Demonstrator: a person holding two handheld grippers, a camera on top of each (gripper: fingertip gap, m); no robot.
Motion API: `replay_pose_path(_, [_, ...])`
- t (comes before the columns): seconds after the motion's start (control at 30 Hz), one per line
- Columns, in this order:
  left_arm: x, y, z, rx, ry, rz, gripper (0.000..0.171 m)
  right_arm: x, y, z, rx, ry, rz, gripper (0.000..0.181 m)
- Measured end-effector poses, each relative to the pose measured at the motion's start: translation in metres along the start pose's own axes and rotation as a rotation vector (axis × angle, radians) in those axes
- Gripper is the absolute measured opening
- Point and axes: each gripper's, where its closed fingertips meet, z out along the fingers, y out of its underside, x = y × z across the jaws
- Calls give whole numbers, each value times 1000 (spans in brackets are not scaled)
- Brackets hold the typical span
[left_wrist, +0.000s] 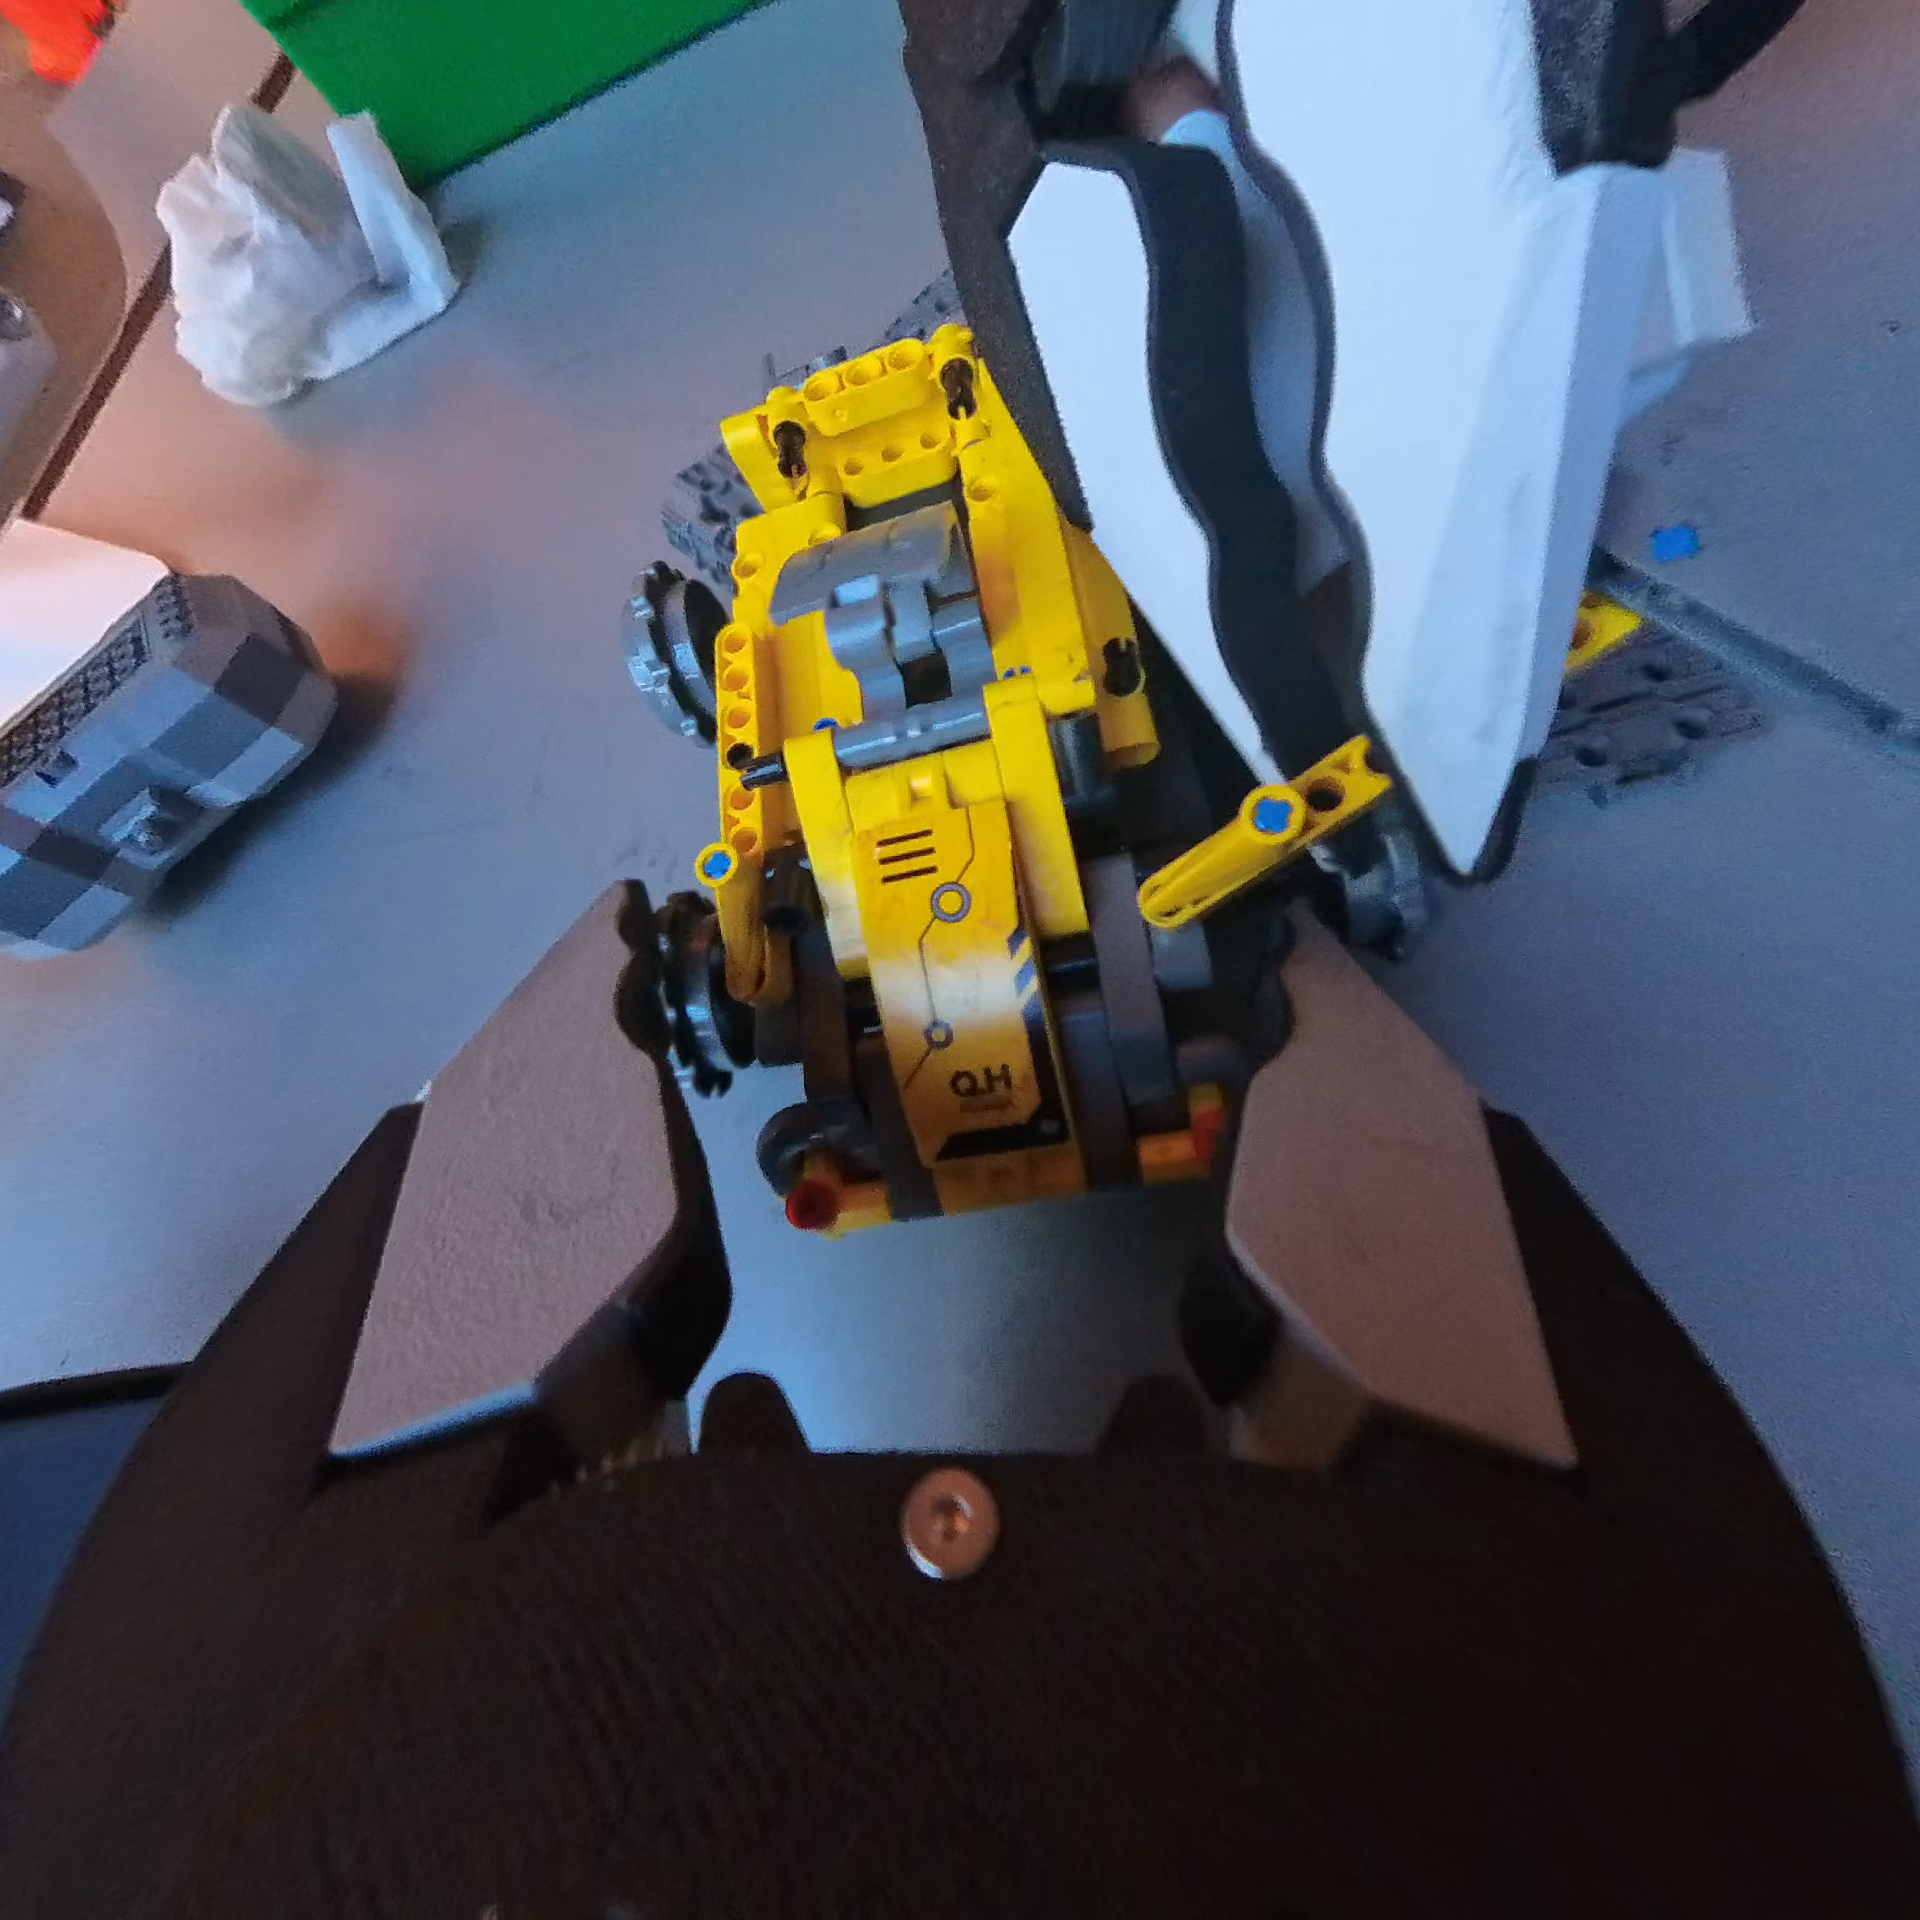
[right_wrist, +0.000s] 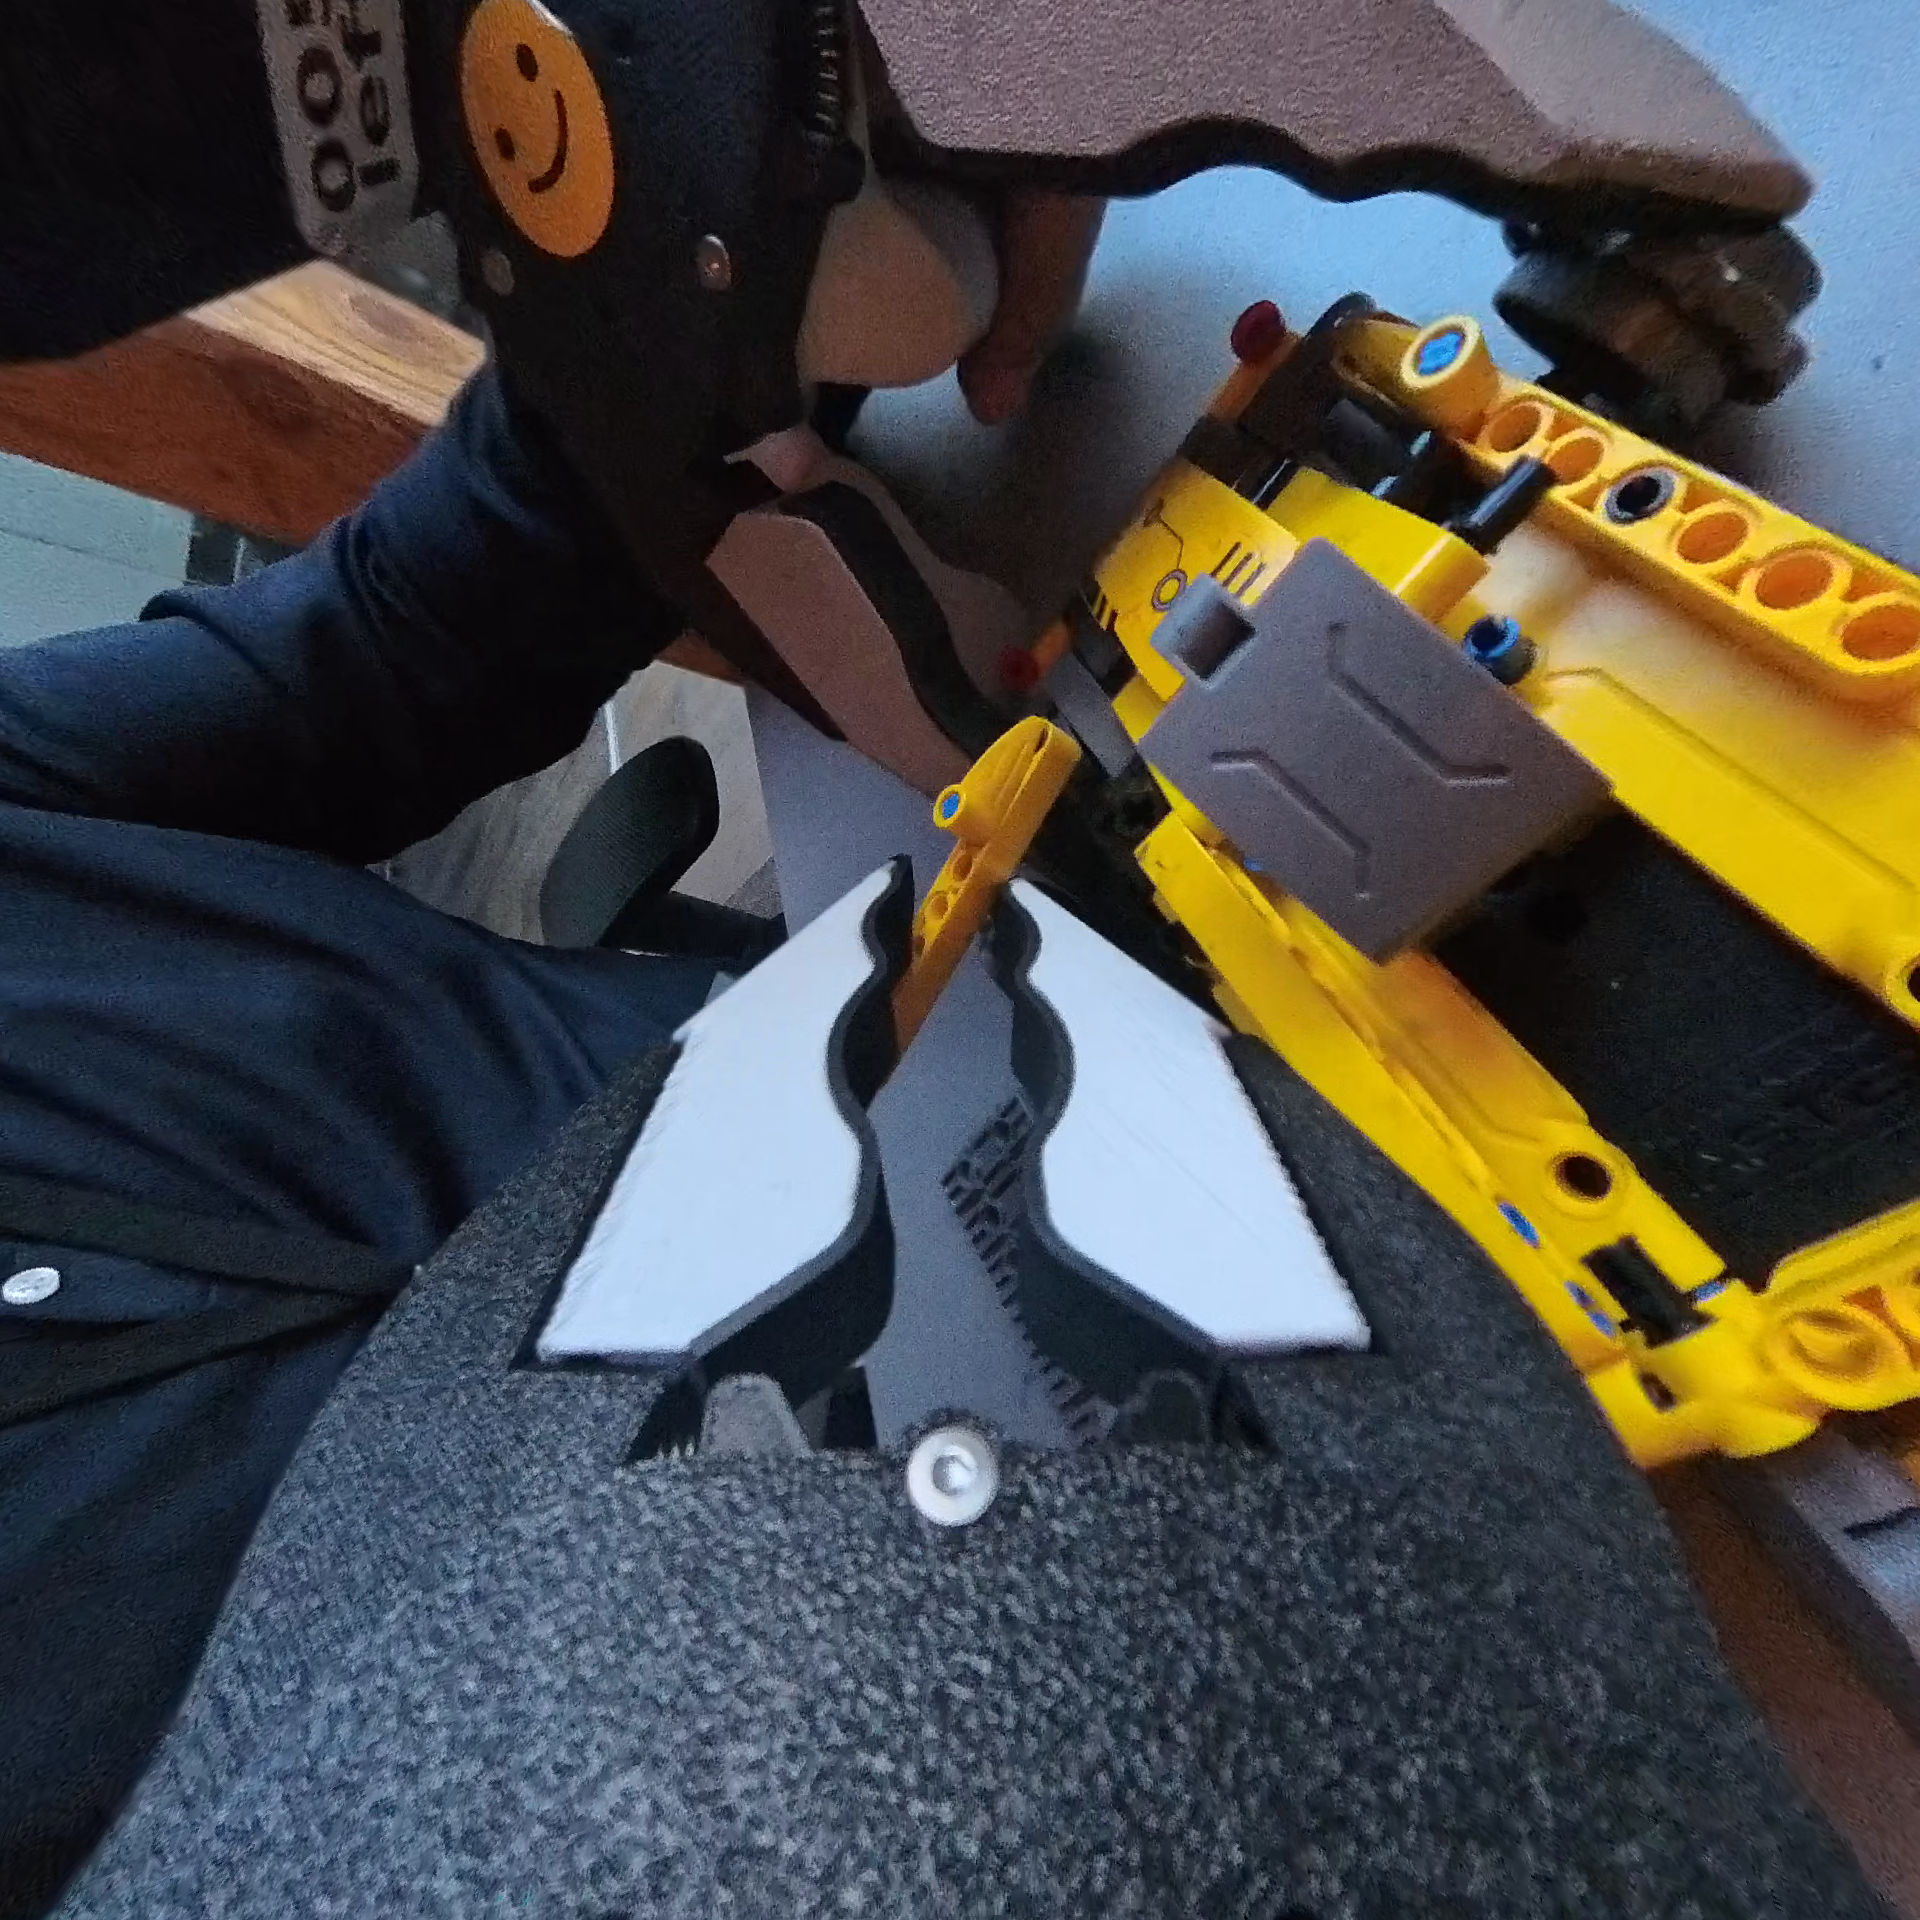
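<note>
Left gripper (left_wrist: 956, 1039): my brown fingers clamp the rear of the yellow brick-built vehicle (left_wrist: 914, 790) between them, on the grey table (left_wrist: 468, 831).
Right gripper (right_wrist: 951, 925): my white fingers pinch a yellow pin-hole beam (right_wrist: 982, 862) sticking from its side.
Beyond left: grey block model (left_wrist: 145, 758), white crumpled bag (left_wrist: 281, 260).

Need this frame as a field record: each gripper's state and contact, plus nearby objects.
left gripper: brown fingers clamped on rear of yellow brick-built toy vehicle
right gripper: white fingers pinching loose end of thin yellow holed beam, which juts from the vehicle's side
surface: grey tabletop
nearby: crumpled white tissue; grey brick-built block; green box
</note>
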Motion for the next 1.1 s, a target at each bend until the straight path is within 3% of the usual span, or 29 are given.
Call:
replay_pose_path(0.1, [3,-3,1,33,-16,-1,110,-4,0,-5,42,-72,17,11])
replay_pose_path(0.13, [9,-4,0,32,4,-8,97,-5,0,-7,51,-95,33,11])
replay_pose_path(0.57, [14,-6,5,4,-57,-29,96,-9,8,-12,-96,-81,246,8])
replay_pose_path(0.7, [16,-7,5,3,-57,-37,95,-8,9,-12,-11,-114,223,9])
replay_pose_path(0.9, [18,-7,5,5,-41,-44,96,-9,14,3,129,-11,128,12])
replay_pose_path(1.0, [17,-5,5,-8,-63,-34,91,-22,10,13,129,-136,217,33])
replay_pose_path(1.1, [16,-4,5,-13,-80,-25,91,-14,11,15,97,-78,239,16])
